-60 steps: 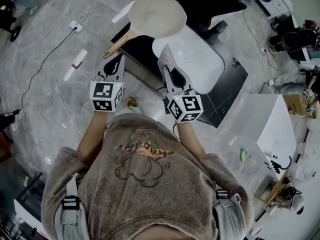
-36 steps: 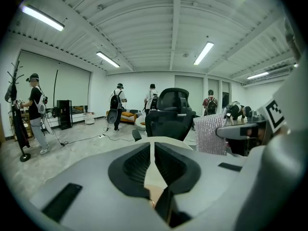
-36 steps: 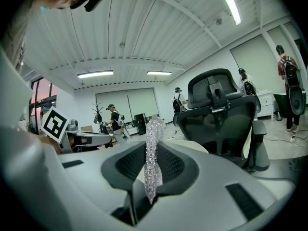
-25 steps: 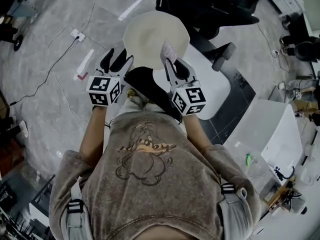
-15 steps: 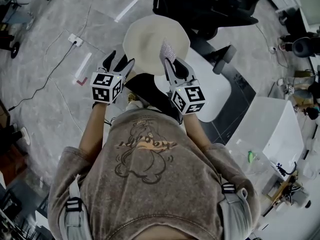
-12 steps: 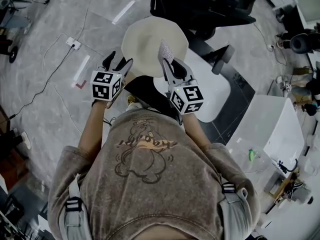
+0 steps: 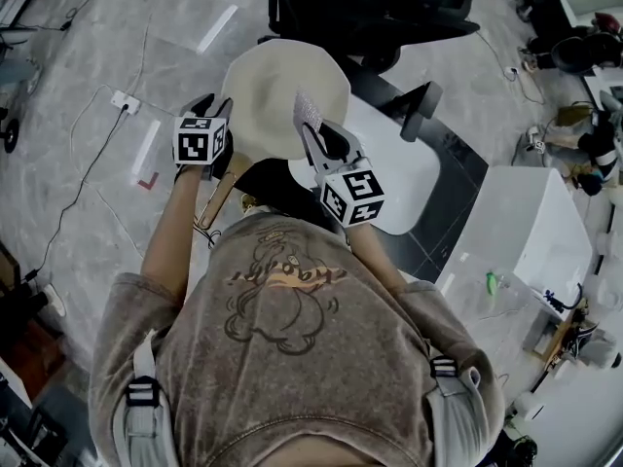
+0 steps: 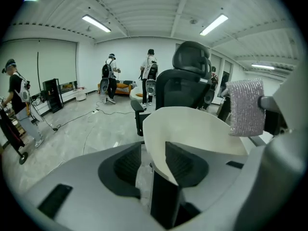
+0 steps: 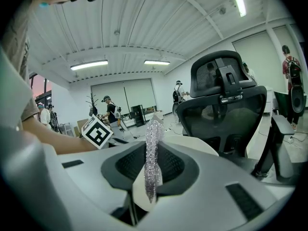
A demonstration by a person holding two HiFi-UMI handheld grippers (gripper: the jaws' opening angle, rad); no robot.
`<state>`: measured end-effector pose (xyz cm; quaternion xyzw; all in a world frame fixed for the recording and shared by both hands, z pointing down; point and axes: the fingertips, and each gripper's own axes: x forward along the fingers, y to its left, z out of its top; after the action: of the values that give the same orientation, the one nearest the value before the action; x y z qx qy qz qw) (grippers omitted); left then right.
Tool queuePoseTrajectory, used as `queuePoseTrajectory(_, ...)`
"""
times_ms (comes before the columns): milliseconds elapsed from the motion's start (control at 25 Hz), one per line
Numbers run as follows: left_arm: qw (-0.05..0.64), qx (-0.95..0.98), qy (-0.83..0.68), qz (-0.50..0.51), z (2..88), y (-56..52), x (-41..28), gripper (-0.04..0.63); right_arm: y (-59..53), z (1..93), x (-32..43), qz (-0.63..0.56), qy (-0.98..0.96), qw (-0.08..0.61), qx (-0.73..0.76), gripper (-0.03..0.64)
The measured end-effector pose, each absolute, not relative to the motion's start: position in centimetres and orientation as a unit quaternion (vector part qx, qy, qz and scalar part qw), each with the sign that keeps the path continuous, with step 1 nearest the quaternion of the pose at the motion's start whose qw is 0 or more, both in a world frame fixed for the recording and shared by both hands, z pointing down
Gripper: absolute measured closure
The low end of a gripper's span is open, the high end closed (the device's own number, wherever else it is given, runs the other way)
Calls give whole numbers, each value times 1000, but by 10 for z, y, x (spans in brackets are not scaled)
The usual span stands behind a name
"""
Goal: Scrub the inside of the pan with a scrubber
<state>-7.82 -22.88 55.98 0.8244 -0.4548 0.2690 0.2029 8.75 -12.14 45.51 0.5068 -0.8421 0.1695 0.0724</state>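
A cream pan (image 7: 277,90) lies ahead of me, its wooden handle (image 7: 220,197) running back toward me at the left. My left gripper (image 7: 216,112) sits over the handle where it meets the pan. In the left gripper view the handle (image 8: 164,201) lies between the jaws of the left gripper (image 8: 154,160). It rests against the right pad, with a gap at the left pad. These jaws have just been closing. My right gripper (image 7: 311,132) is shut on a silver mesh scrubber (image 7: 306,112), held upright over the pan's right rim; the scrubber (image 9: 153,153) stands edge-on between that gripper's pads.
A black office chair (image 7: 370,8) stands just beyond the pan. The pan rests by a black surface (image 7: 277,185) and a white table (image 7: 394,168). A white box (image 7: 531,232) is at the right. A power strip (image 7: 124,102) and cables lie on the floor. People (image 8: 111,76) stand far off.
My left gripper has moved forward and down from beside the pan onto its handle, and its jaws stand narrower. The right gripper with the scrubber has barely moved.
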Motion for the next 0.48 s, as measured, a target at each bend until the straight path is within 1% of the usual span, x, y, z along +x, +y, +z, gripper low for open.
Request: queuePoseTrajectory(480, 241, 808, -446, 299, 584, -254, -76, 500, -138, 462, 89, 181, -836, 95, 509, 534)
